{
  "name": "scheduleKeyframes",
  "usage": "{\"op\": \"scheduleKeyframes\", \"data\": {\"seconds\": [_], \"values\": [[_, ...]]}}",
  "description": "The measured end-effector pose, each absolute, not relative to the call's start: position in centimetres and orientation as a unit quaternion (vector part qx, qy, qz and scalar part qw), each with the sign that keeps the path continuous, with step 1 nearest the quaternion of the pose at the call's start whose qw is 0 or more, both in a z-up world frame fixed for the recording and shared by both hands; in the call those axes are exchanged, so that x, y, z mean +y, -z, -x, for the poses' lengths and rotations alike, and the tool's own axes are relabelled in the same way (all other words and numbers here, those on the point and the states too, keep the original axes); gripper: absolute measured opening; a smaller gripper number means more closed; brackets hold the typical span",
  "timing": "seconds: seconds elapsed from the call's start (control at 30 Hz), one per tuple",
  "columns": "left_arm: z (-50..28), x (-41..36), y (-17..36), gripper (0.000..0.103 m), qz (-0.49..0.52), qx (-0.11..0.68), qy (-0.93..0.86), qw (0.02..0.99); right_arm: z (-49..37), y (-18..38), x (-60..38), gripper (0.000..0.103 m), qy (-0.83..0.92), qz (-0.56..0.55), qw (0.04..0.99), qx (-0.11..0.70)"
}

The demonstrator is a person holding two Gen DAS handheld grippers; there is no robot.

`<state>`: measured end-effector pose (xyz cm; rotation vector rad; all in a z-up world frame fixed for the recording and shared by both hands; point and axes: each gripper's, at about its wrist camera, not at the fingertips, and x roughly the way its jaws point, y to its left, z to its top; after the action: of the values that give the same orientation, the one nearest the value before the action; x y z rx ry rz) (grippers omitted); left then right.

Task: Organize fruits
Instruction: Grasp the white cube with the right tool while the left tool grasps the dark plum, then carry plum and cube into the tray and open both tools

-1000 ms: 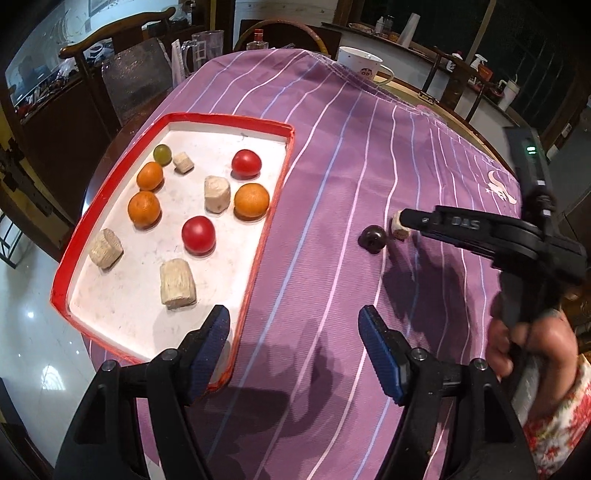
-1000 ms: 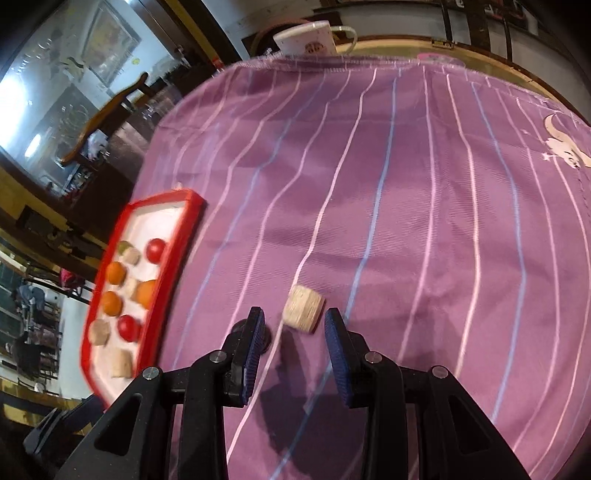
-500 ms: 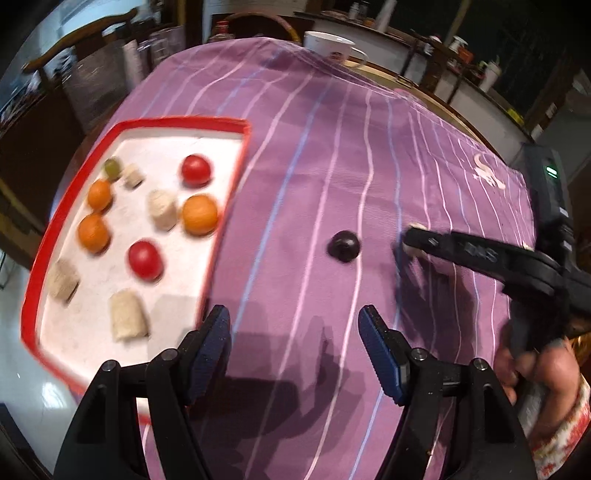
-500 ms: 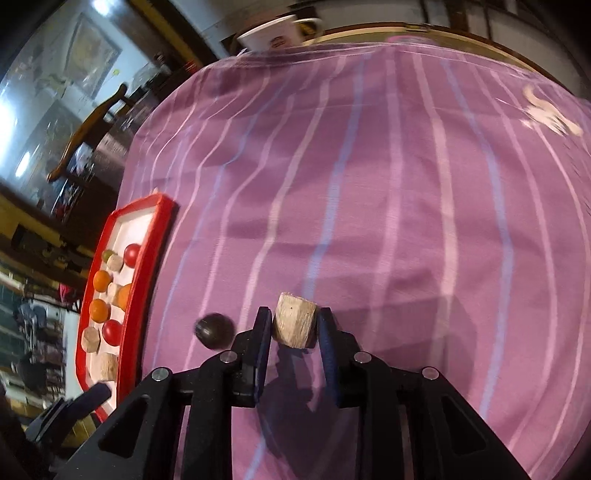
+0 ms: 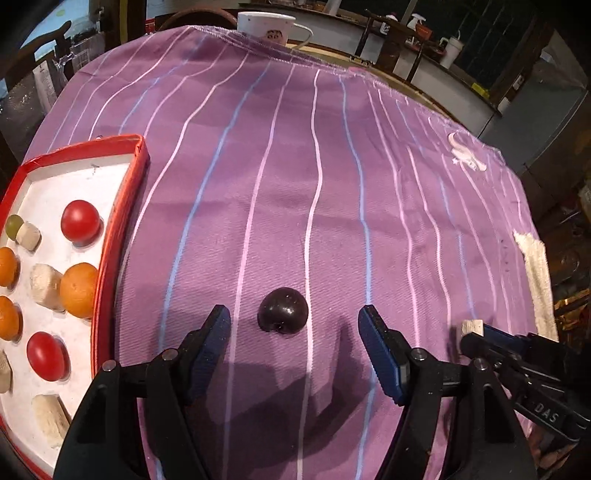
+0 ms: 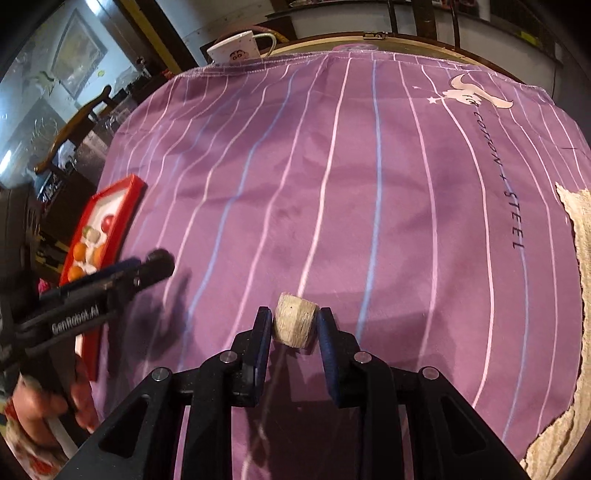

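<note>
A dark round plum (image 5: 283, 311) lies on the purple striped cloth, just ahead of my open left gripper (image 5: 294, 321), roughly centred between the blue pads without touching them. My right gripper (image 6: 294, 326) is shut on a pale beige chunk (image 6: 295, 324), held slightly above the cloth; the same chunk (image 5: 471, 327) shows at the lower right of the left wrist view. The red-rimmed white tray (image 5: 122, 206) at the left holds red, orange and green fruits and several beige chunks. In the right wrist view, the left gripper (image 6: 155, 264) hides the plum.
A white mug (image 5: 266, 27) stands beyond the cloth's far edge. A beige towel (image 6: 580, 266) lies along the cloth's right side. A hand (image 6: 40, 402) with a floral sleeve holds the left gripper. Chairs and furniture surround the table.
The right gripper closed on the beige chunk and lifted it off the cloth, moving right. The left gripper moved right from the tray until the plum lay between its open fingers.
</note>
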<state>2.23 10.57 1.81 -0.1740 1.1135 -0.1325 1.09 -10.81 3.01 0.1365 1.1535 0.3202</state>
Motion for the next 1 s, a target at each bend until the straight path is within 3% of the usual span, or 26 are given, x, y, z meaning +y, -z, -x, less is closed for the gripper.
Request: {"op": "scheduleKeyframes", "data": {"seconds": [0.23,0.33,0.5,1.0], "values": [[-2.0,10.0,-1.5,0.07,0.059,0.521,0.061,0.849,-1.3,-2.6,-11.2,0.029,-0.139,-0.075,0.821,0.548],[-1.7,10.0,-1.5,0.057,0.043,0.516,0.05,0.854,-1.1,-2.4,-10.6,0.029,-0.141,-0.065,0.82,0.551],[-1.4,10.6,-1.6,0.024,0.046,0.512,0.049,0.856,-0.4,-2.1,-9.7,0.029,-0.14,-0.038,0.828,0.542],[2.7,13.1,-5.9,0.023,0.12,0.483,0.061,0.865,0.7,-4.2,-7.9,0.026,-0.162,-0.048,0.834,0.525]]}}
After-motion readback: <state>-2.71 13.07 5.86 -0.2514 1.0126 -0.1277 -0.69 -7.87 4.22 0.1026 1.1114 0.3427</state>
